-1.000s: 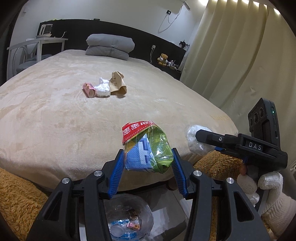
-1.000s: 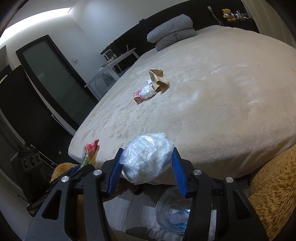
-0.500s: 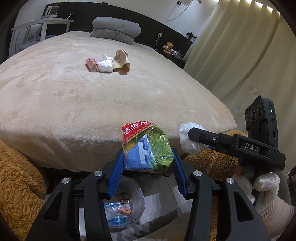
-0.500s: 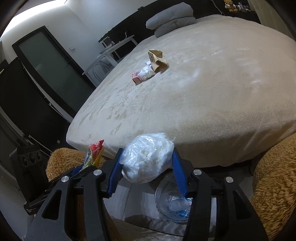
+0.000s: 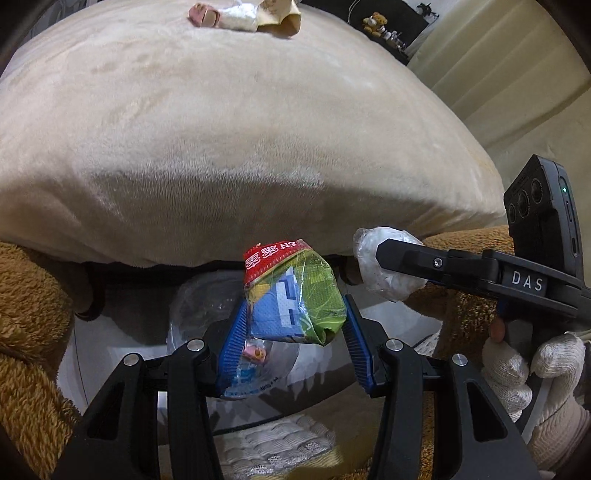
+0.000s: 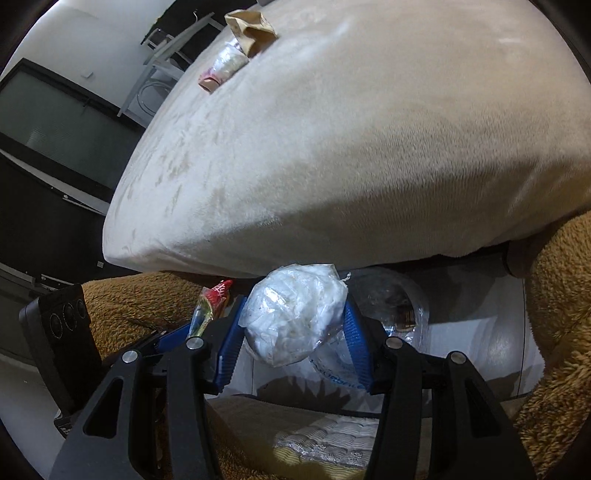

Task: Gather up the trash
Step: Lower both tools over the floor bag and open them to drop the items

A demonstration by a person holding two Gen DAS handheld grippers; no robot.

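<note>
The left gripper (image 5: 293, 332) is clamped on a crumpled snack wrapper (image 5: 291, 295), red, blue and green, its blue pads squeezing the sides so the light packet cannot slip; it hangs just past the bed's (image 5: 221, 147) edge, above a clear plastic-lined bin (image 5: 192, 314) on the floor that already holds some scraps, which looks like the reason for carrying it here. To its right, the right gripper (image 6: 293, 332) is closed around a balled-up clear plastic bag (image 6: 295, 314) of white stuffing, held over the same bin (image 6: 406, 306) from the other side. Judging from this, both pieces are poised for dropping in, and opening each gripper should be enough. Up on the bed, well apart from the grippers, a pink wrapper (image 5: 201, 13), a white wad (image 5: 240, 20) and a brown paper bag (image 5: 284, 22) lie touching, not yet collected.
</note>
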